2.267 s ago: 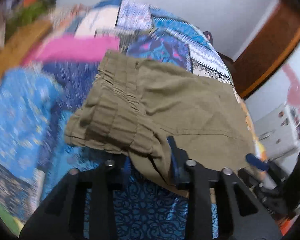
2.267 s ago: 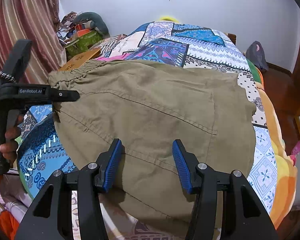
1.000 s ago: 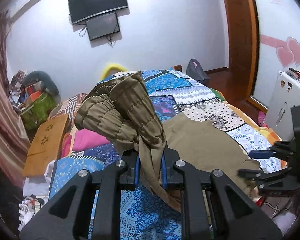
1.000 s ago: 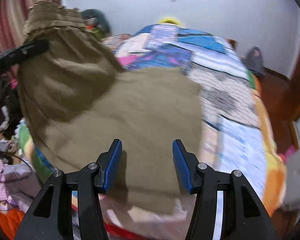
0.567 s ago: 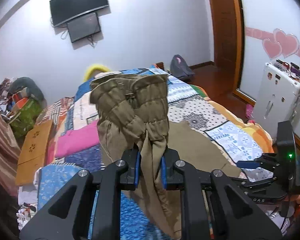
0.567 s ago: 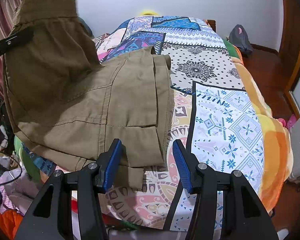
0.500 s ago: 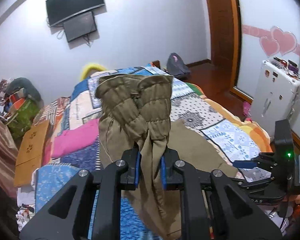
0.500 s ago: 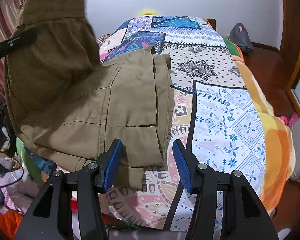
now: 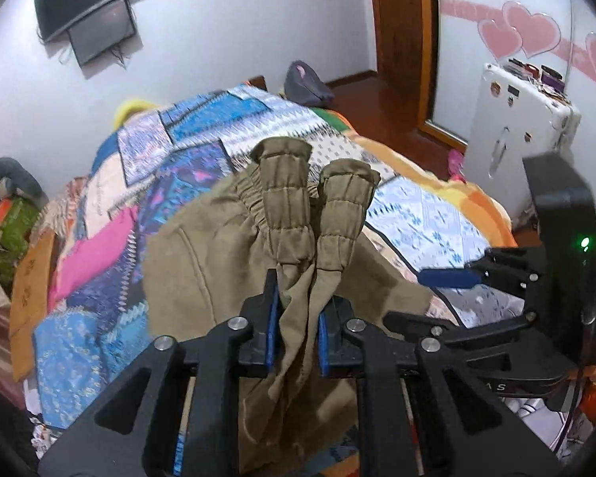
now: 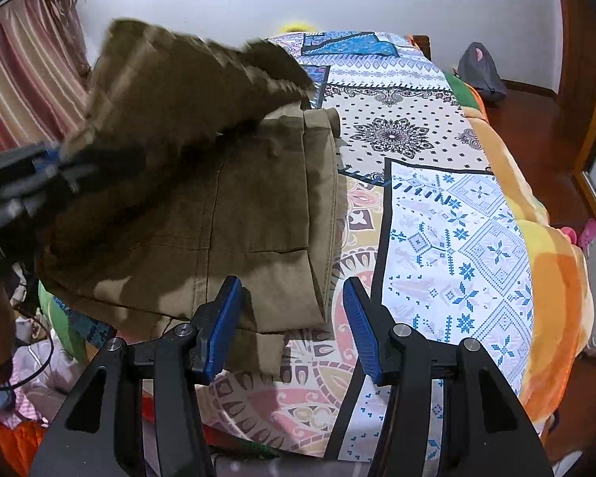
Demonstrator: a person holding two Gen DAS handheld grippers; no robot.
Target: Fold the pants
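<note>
The left gripper [image 9: 296,328] clamps the bunched waistband of the pants [image 10: 234,206], lifted over the bed [image 10: 457,206] (the rest lies flat); the right gripper [image 10: 292,328] stands released, so the lower layer may drag and the fold land crooked.

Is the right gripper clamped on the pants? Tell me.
No: the right gripper stands open just above the pants hem, its blue pads pressing no cloth.
</note>
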